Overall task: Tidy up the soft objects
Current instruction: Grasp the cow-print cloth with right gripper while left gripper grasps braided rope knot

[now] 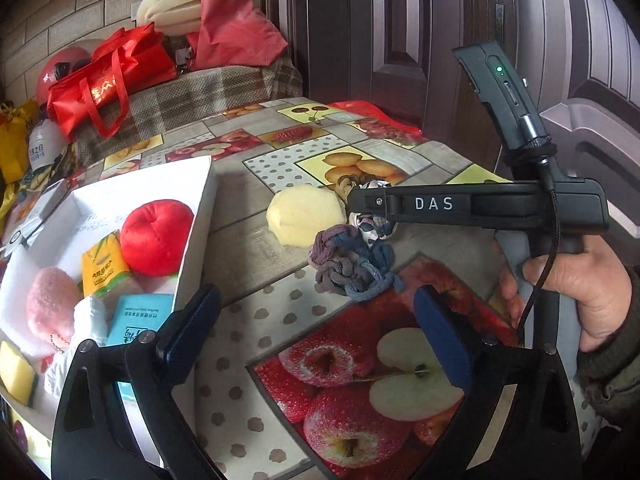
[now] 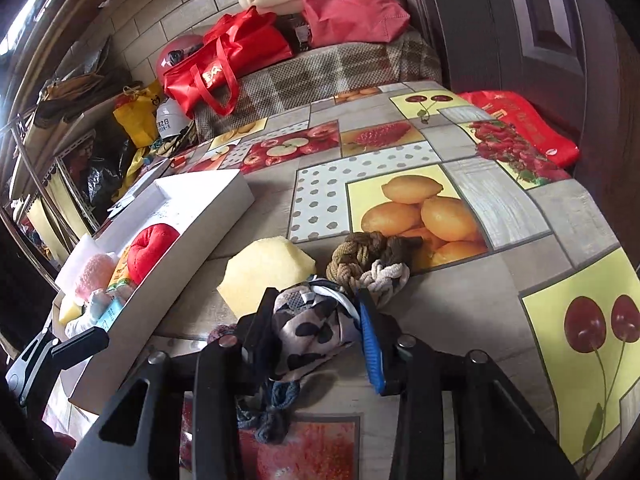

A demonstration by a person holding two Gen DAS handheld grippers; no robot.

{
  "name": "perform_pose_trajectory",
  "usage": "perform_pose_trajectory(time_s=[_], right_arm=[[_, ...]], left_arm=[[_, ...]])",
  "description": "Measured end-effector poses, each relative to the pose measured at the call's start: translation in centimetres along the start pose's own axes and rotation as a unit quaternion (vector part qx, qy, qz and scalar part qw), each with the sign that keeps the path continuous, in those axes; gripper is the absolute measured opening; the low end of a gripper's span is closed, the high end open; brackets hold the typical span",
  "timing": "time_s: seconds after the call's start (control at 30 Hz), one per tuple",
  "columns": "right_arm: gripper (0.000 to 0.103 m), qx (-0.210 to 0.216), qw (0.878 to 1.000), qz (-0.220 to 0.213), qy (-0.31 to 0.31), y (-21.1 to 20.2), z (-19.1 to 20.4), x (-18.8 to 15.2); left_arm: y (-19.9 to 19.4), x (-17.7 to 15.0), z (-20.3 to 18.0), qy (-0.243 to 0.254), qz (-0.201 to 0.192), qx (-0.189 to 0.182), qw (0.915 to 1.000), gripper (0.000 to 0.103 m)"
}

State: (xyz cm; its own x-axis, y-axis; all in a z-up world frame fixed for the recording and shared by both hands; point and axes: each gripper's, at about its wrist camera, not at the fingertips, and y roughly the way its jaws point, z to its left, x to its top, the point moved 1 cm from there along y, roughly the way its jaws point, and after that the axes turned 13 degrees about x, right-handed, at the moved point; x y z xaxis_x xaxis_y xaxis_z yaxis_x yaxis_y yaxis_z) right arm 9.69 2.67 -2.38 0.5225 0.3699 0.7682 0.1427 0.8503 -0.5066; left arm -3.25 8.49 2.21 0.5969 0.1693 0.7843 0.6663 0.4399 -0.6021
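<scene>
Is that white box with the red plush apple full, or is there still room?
Partly full. The white box holds the red plush apple, tissue packs and a pink puff, but bare floor shows behind them.

Tiled wall point(image 1: 60, 20), dark panelled door point(image 1: 400, 40)

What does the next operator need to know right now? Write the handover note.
Right gripper: shut on the spotted fabric piece, low over the tablecloth.
Left gripper: open, empty, beside the white box.
Done: red plush apple, pink puff and tissue packs are in the box.
Left: spotted piece, yellow sponge, purple-blue braided knot, brown-and-white rope knot, all on the cloth.
</scene>
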Motion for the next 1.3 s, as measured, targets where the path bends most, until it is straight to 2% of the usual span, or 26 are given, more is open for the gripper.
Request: perform_pose_trajectory(time_s=[0.17,0.33,0.37,0.4,0.43,0.47,0.5,0.53,0.6,0.7,0.83,0.87,0.9,0.93,1.03,1.13,1.3], right_arm=[[0.036,-0.002,1.000,-0.003,0.021,-3.5,-2.1,-1.7],[0.037,-0.003,0.999,-0.012,0.037,-7.8,-3.7,-3.7],[0.039,-0.008,0.999,-0.014,0.038,-8.3,-3.8,-3.8],[0.040,-0.011,0.999,-0.018,0.040,-8.7,-3.9,-3.8],[0.050,-0.012,0.999,-0.023,0.043,-8.9,-4.0,-3.8],[0.063,-0.015,0.998,-0.030,0.045,-9.2,-4.1,-3.7],[0.092,-0.022,0.998,-0.035,0.046,-9.3,-4.2,-3.7],[0.100,-0.026,0.998,-0.040,0.044,-9.4,-4.1,-3.6],[0.100,-0.033,0.998,-0.047,0.035,-9.4,-3.7,-3.4],[0.100,-0.048,0.998,-0.026,0.017,-8.1,-3.1,-3.2],[0.097,-0.073,0.997,0.004,-0.009,-6.8,-2.2,-3.3],[0.093,-0.074,0.997,0.010,-0.017,-6.6,-2.0,-3.4],[0.070,-0.073,0.997,0.020,-0.026,-6.3,-1.7,-3.4],[0.041,-0.071,0.996,0.033,-0.035,-5.9,-1.4,-3.6],[0.038,-0.066,0.995,0.044,-0.064,-5.5,-0.3,-4.0],[0.038,-0.062,0.995,0.007,-0.078,-6.7,0.7,-4.1],[0.038,-0.042,0.992,-0.099,-0.071,-8.7,2.5,-4.0]], left_arm=[[1.9,0.7,-0.5,-0.001,0.022,-0.005,0.9998,0.096],[4.0,2.2,-3.2,0.040,0.027,0.002,0.9988,0.094],[4.7,2.5,-3.6,0.048,0.040,0.003,0.9981,0.088],[5.5,2.5,-4.0,0.055,0.057,0.004,0.9969,0.066],[6.2,2.4,-4.1,0.059,0.074,0.003,0.9955,0.047],[6.2,2.4,-3.9,0.053,0.075,-0.008,0.9957,0.045],[6.1,2.3,-3.5,0.046,0.071,-0.010,0.9964,0.039],[6.1,2.2,-3.2,0.039,0.074,-0.011,0.9964,0.038],[6.1,2.0,-2.8,0.025,0.080,-0.023,0.9962,0.036],[5.7,1.9,-2.4,0.014,0.073,-0.029,0.9968,0.034],[3.9,1.8,-2.4,0.020,0.034,-0.028,0.9988,0.031],[3.4,1.9,-2.5,0.023,0.023,-0.027,0.9991,0.031],[2.9,1.8,-2.5,0.025,0.013,-0.025,0.9993,0.031],[2.5,1.8,-2.5,0.027,0.005,-0.023,0.9994,0.031],[1.3,1.7,-2.2,0.023,-0.024,-0.023,0.9992,0.031],[0.1,1.6,-1.5,0.008,-0.052,-0.026,0.9983,0.031],[-0.9,1.6,-0.7,-0.013,-0.081,-0.011,0.9966,0.031]])
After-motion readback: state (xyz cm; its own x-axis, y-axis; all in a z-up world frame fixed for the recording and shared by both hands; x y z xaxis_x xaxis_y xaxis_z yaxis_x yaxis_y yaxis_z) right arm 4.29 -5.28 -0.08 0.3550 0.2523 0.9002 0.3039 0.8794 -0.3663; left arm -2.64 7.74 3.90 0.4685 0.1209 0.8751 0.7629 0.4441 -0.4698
